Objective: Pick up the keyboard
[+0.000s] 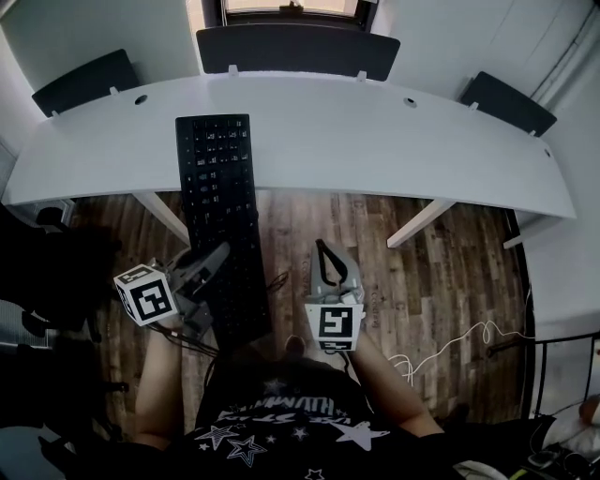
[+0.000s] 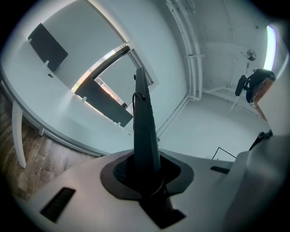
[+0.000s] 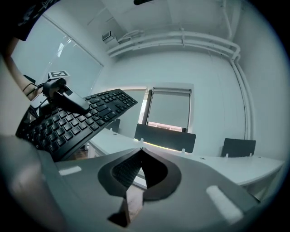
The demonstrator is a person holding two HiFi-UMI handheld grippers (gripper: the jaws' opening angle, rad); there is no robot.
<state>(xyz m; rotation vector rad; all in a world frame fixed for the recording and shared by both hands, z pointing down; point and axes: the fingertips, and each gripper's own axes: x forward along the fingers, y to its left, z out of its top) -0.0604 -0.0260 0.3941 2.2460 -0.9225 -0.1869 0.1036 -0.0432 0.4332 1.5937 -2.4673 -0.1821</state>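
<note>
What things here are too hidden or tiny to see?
- Letters on the keyboard keys: too small in the head view, blurry in the right gripper view.
- Its keys: the left gripper view shows only its thin edge.
- Its left edge: head view, partly covered by the left gripper.
- Window: cut off by the head view's top edge.
</note>
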